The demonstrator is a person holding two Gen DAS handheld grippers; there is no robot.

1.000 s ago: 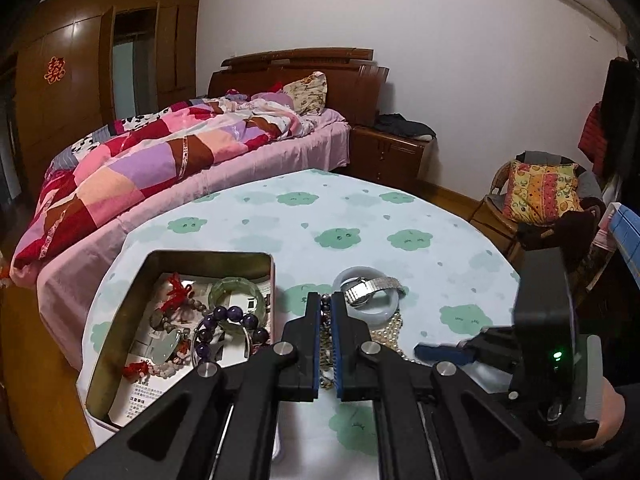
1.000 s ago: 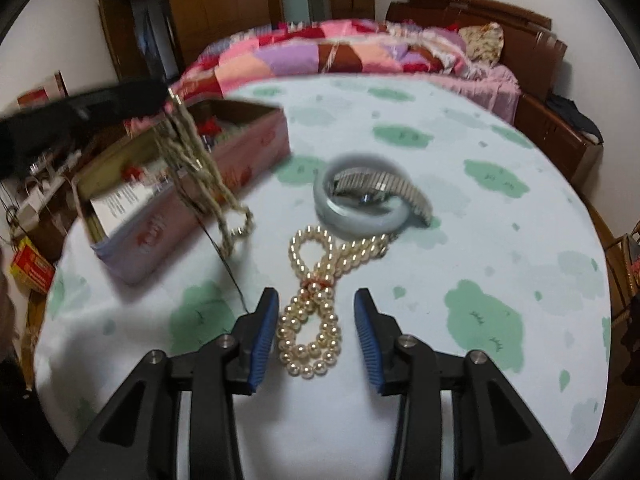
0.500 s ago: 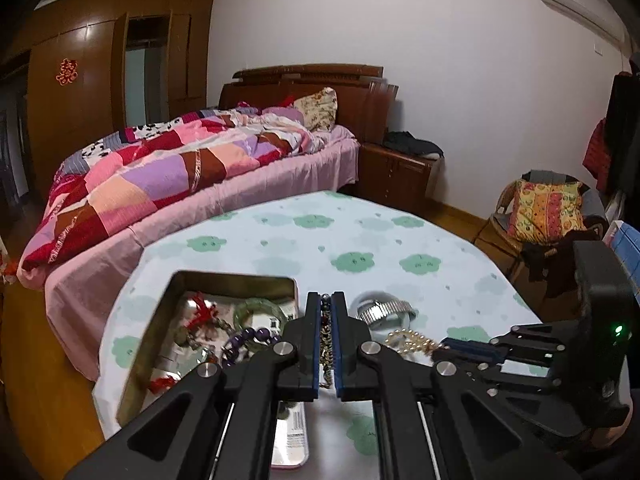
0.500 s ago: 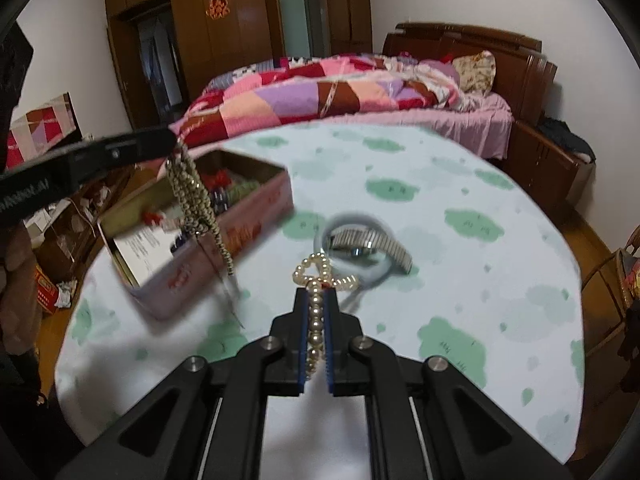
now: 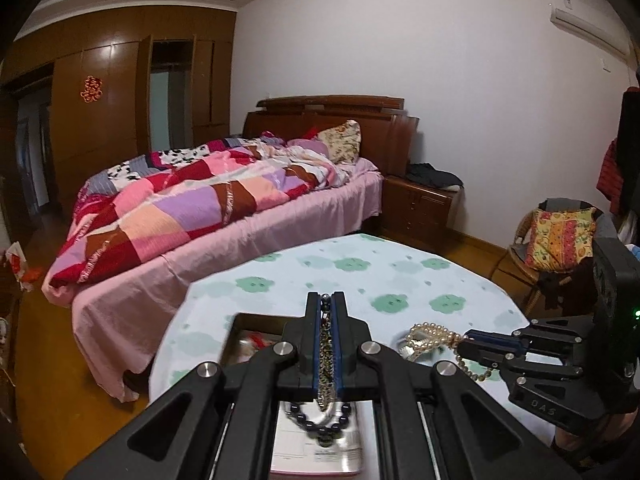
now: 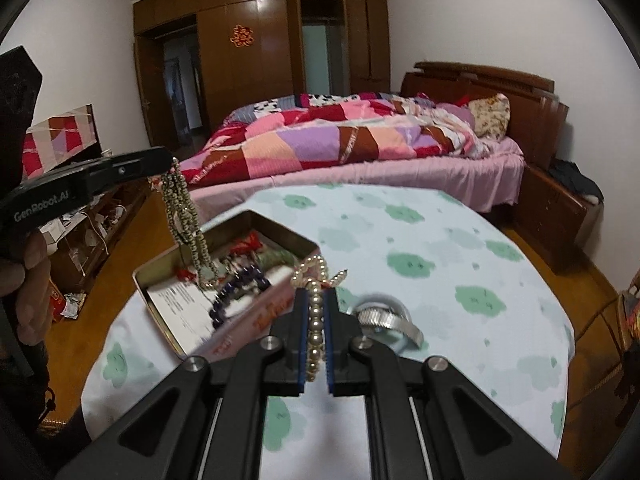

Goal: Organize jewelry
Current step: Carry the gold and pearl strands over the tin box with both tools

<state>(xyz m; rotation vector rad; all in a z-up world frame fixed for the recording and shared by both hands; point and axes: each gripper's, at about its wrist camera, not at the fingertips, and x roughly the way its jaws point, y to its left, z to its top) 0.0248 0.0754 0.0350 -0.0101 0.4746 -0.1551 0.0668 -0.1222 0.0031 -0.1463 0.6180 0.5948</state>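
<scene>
My left gripper (image 5: 327, 300) is shut on a brass bead chain (image 5: 326, 364), which hangs from it over the open tin box (image 6: 256, 220) in the right wrist view (image 6: 184, 216). My right gripper (image 6: 316, 298) is shut on a pearl necklace (image 6: 314, 320) and holds it above the table beside the tin; the pearls also show in the left wrist view (image 5: 436, 338). The tin (image 5: 240, 320) holds a dark purple bead bracelet (image 6: 240, 284), red tassels and a green bangle. A pale bangle with a metal watch (image 6: 390, 320) lies on the tablecloth.
The round table (image 6: 460, 264) has a pale cloth with green cloud prints. A bed with a patchwork quilt (image 6: 340, 140) stands behind it. A wooden nightstand (image 5: 420, 204) and a chair with a cushion (image 5: 560, 236) stand at the right.
My right gripper shut on the pearl necklace and lifted it off the table. My left gripper rose with the bead chain, which now hangs over the tin.
</scene>
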